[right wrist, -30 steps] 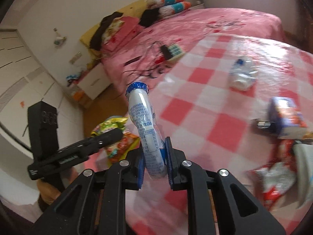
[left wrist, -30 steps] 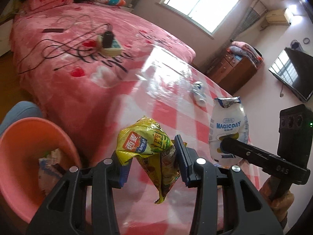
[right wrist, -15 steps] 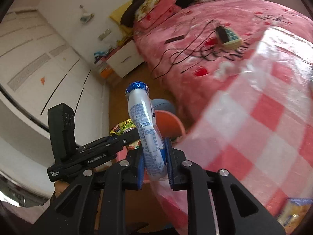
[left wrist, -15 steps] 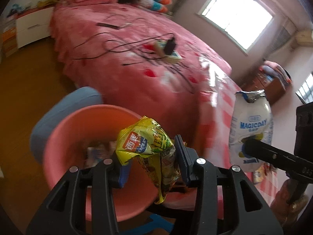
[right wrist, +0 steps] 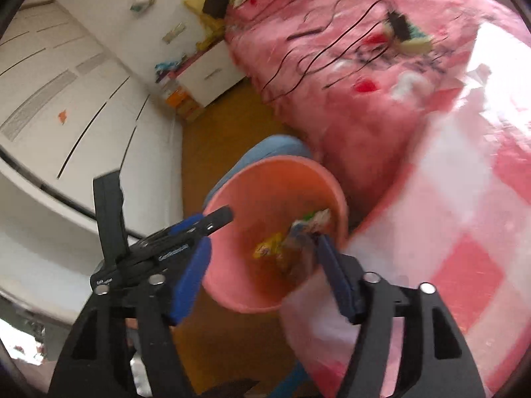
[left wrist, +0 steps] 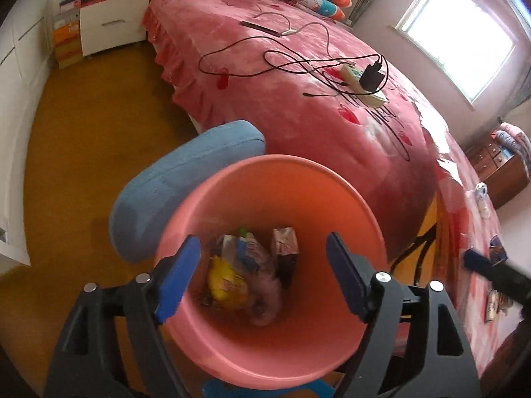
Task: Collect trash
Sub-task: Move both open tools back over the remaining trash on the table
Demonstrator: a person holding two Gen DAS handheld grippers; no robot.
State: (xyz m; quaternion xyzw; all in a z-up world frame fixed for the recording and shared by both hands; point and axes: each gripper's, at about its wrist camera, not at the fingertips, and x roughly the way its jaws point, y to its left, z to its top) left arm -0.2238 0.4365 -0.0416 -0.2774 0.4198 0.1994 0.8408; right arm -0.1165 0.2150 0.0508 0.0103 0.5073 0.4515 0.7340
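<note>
two camera views from hand-held tongs, both looking down toward a pink plastic bin (left wrist: pixel 292 199) that stands on a brown wooden floor beside a bed.

left wrist view: the left tongs (left wrist: pixel 262 272) hang directly above the bin's mouth. their blue-padded jaws are opening, spread wide, with nothing between them. at the bottom of the bin lies the trash: a yellow snack wrapper (left wrist: pixel 227 282), a crumpled pale packet (left wrist: pixel 249 248) and a small carton (left wrist: pixel 283 240). a blue cushion (left wrist: pixel 172 185) touches the bin's far left side. behind it, a pink bedspread (left wrist: pixel 282 66) carries black cables and a power strip (left wrist: pixel 363 83). at the right edge, a red and white checked cloth (left wrist: pixel 464 232) holds more small litter, too blurred to name.

right wrist view, blurred: the right tongs (right wrist: pixel 262 275) are also opening, jaws wide apart and empty, just over the near rim of the bin (right wrist: pixel 265 199). the yellow wrapper (right wrist: pixel 265 248) shows inside. the left tongs (right wrist: pixel 212 220) reach over the bin's left rim. the checked cloth (right wrist: pixel 464 232) fills the right side.
</note>
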